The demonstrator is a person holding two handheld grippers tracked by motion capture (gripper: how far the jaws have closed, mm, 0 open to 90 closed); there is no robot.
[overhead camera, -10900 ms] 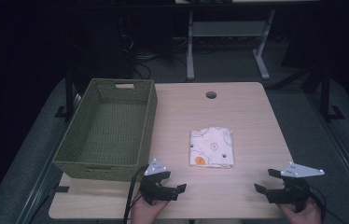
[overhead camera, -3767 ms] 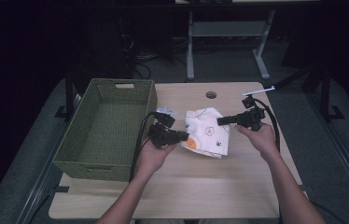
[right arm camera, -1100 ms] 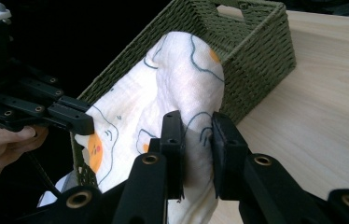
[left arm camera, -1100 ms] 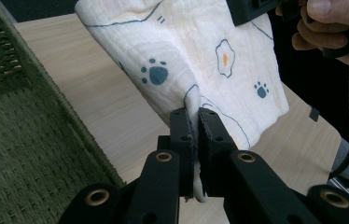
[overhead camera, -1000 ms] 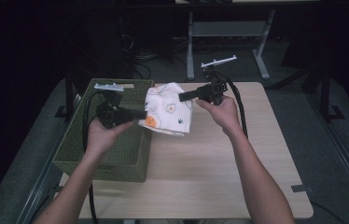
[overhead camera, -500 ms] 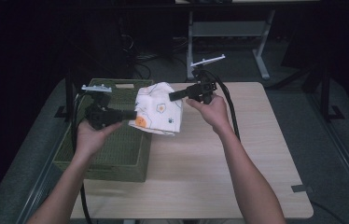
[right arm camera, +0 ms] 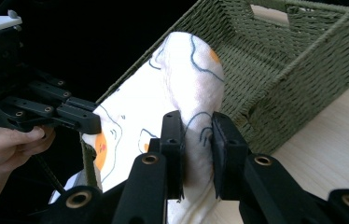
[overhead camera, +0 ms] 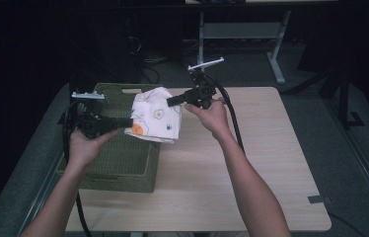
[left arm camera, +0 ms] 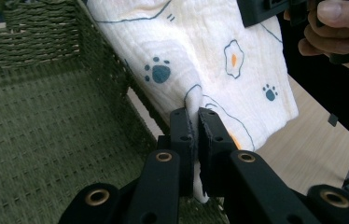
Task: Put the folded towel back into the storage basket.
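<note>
A folded white cloth [overhead camera: 155, 116] printed with paw marks and fried eggs hangs in the air over the right rim of the green woven basket [overhead camera: 116, 160]. My left gripper [overhead camera: 126, 122] is shut on the cloth's left edge, its jaws pinching a fold of the cloth [left arm camera: 210, 70] in the left gripper view. My right gripper [overhead camera: 170, 102] is shut on the cloth's upper right part, and the cloth [right arm camera: 182, 79] bulges between its jaws in the right gripper view. The basket's inside [left arm camera: 46, 154] lies below the left gripper.
The basket stands at the left of the light wooden table [overhead camera: 251, 163]. A small dark tape mark [overhead camera: 318, 199] sits near the table's front right corner. A desk frame [overhead camera: 237, 29] stands behind the table. Cables trail from both grippers.
Both grippers have carried the cloth further left, from beside the basket's right rim to over it. Both stay shut on the cloth.
</note>
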